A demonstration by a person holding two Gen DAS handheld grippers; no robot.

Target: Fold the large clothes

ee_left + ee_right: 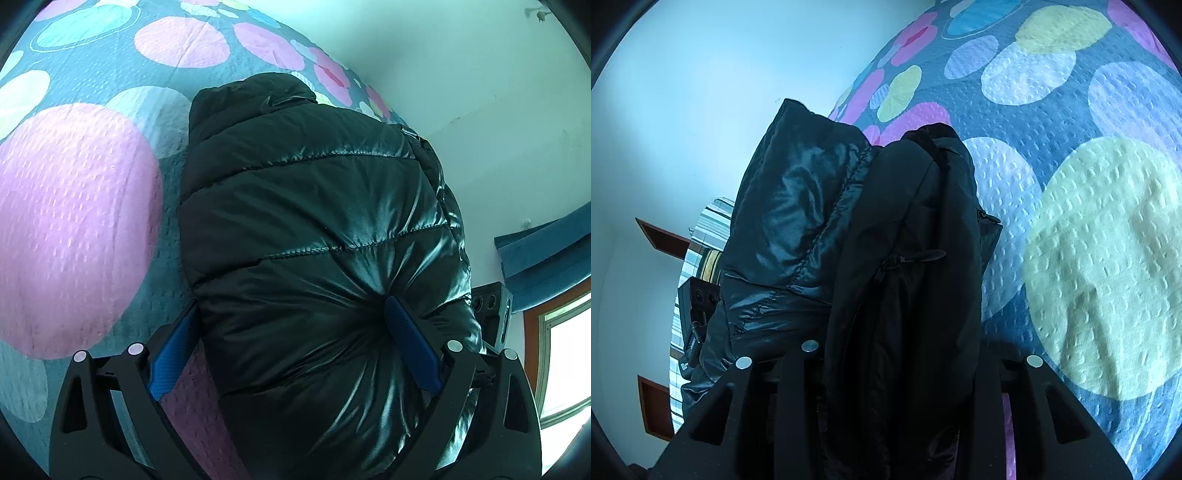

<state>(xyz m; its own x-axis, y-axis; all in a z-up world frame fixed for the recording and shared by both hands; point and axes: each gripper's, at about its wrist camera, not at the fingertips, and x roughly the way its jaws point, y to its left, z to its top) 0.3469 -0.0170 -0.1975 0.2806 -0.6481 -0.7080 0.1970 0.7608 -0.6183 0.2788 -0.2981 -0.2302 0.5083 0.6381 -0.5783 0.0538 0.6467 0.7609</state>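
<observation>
A shiny black puffer jacket (317,229) lies bundled on a bed, on a grey bedspread (92,92) printed with pink, white, teal and yellow circles, close to the bed's edge by a pale wall (461,74); in the left wrist view it fills the middle, quilted panels running away to a rounded far end that looks like the collar or hood; the left tool (295,332) stands spread wide around the near end of the bundle, one blue pad (410,343) pressed into a dimple of the shell from which creases radiate, the other blue pad (177,350) just beside the bundle's left edge and seemingly not biting, so this tool frames and steadies the bulk rather than pinching it; the right tool (897,369) is narrowed on a thick matte fold of the jacket (908,258), which rises straight out from between its black arms, though the pads themselves are hidden by fabric; that grip probably keeps the folded layers together while the puffy filling tries to spring back; a zip pull (923,254) shows on the held fold; the jacket already looks compacted, so the fold seems well along, with pressing flat likely still needed.
</observation>
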